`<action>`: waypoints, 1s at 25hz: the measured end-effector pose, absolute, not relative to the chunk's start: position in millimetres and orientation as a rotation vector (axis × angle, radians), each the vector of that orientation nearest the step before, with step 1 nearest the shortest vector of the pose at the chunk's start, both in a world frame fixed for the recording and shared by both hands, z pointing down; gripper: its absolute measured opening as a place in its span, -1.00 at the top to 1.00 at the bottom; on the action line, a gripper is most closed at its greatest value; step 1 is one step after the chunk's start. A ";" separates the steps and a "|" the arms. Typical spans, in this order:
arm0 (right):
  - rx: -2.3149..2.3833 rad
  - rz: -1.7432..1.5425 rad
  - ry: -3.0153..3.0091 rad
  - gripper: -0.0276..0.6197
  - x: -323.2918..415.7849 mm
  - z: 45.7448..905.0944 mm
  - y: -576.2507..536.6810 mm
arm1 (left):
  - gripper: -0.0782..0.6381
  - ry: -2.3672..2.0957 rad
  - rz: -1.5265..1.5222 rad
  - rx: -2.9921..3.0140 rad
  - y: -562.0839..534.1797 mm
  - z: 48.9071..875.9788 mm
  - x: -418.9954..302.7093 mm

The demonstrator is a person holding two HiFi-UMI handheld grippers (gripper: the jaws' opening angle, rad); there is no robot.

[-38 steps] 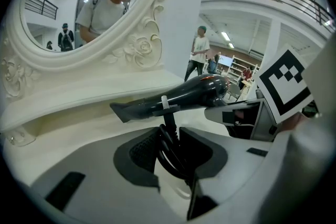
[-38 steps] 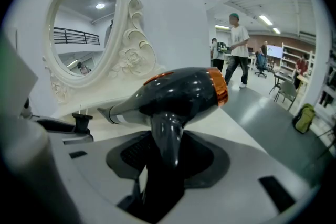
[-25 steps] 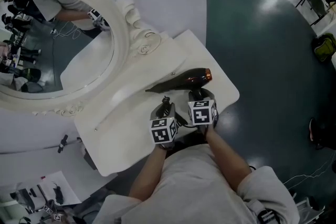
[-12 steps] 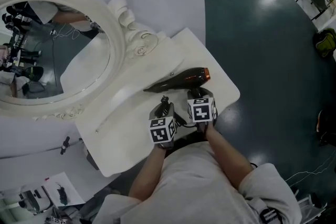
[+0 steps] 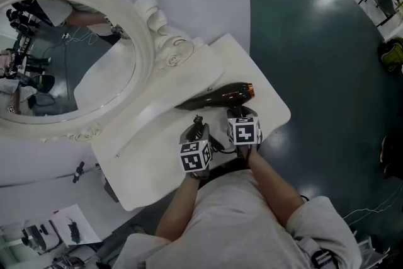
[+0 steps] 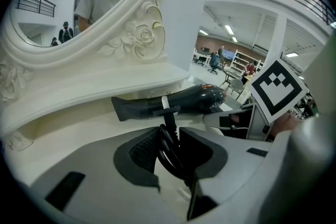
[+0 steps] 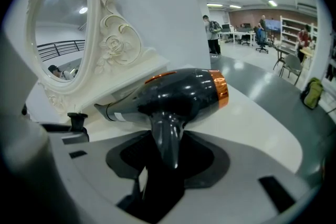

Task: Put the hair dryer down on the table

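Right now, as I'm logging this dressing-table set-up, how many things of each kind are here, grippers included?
hair dryer: 1
cord: 1
mirror: 1
table: 1
grippers: 2, the left gripper and the right gripper
Total: 6
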State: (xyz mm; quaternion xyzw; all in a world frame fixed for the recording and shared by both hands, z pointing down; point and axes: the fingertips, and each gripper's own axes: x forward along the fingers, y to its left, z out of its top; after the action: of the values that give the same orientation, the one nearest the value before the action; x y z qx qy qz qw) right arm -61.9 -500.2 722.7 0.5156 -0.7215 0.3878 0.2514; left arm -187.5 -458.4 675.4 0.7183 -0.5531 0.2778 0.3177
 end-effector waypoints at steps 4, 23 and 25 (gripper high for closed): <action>1.398 1.065 -1.963 0.33 -64.6 726.4 -500.9 | 0.46 -1.468 0.721 1.879 -458.3 675.6 -192.3; 1.297 1.041 -1.984 0.30 -69.9 732.9 -497.3 | 0.46 -1.487 0.717 1.861 -454.8 674.1 -195.2; 1.288 1.008 -2.011 0.25 -70.8 727.5 -497.3 | 0.46 -1.492 0.704 1.849 -455.1 675.4 -198.6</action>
State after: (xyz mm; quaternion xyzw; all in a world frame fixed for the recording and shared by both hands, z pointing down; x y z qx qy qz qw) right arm -70.8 -497.3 727.5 0.4782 -0.7466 0.3742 0.2716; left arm -198.6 -455.1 675.4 0.7054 -0.5692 0.2688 0.3259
